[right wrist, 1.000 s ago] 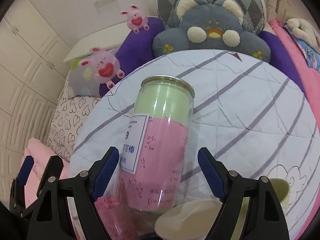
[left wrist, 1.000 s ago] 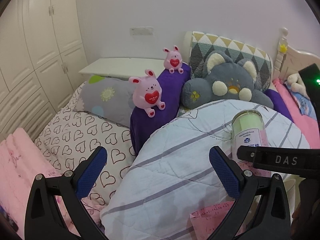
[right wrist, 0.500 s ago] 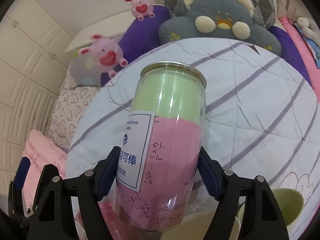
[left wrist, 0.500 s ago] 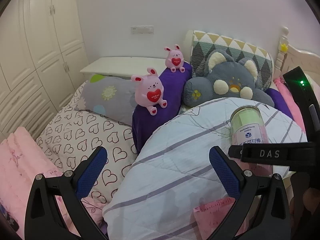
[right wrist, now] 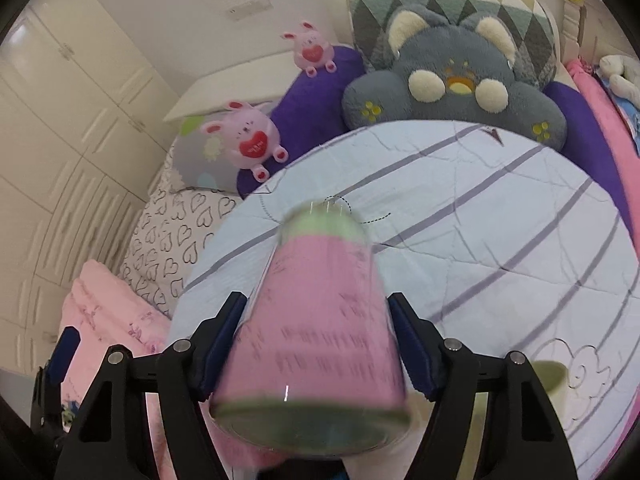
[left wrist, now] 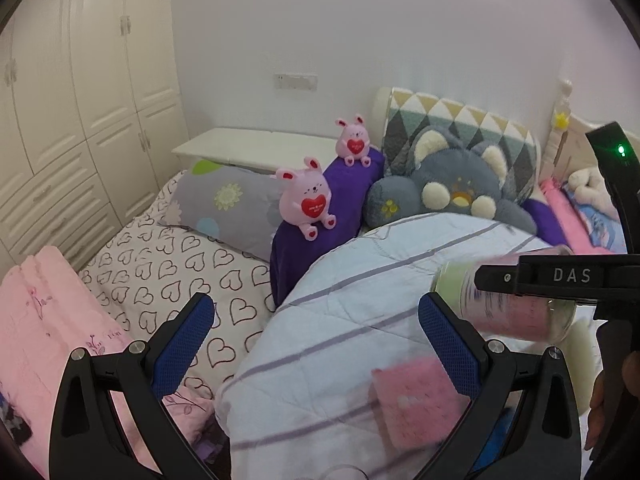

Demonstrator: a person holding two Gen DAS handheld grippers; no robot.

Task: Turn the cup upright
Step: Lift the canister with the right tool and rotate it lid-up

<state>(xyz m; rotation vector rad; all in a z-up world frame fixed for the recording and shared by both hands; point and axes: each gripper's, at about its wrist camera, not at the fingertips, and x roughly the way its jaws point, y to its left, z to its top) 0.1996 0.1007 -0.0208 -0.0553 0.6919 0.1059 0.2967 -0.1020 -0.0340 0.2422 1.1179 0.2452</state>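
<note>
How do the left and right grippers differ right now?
The right gripper is shut on the cup, tipping it sideways; the left gripper is open and holds nothing. The right gripper sits over the striped quilt; the left hangs at its edge. Both have blue pads.

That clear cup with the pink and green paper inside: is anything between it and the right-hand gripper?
No. The right gripper is shut on the cup, one blue pad against each side. The cup is tilted over above the striped quilt.

Our left gripper (left wrist: 316, 332) hangs open above the striped quilt (left wrist: 360, 312); at right, the cup (left wrist: 508, 304) lies sideways in our right gripper (left wrist: 560, 276).
</note>
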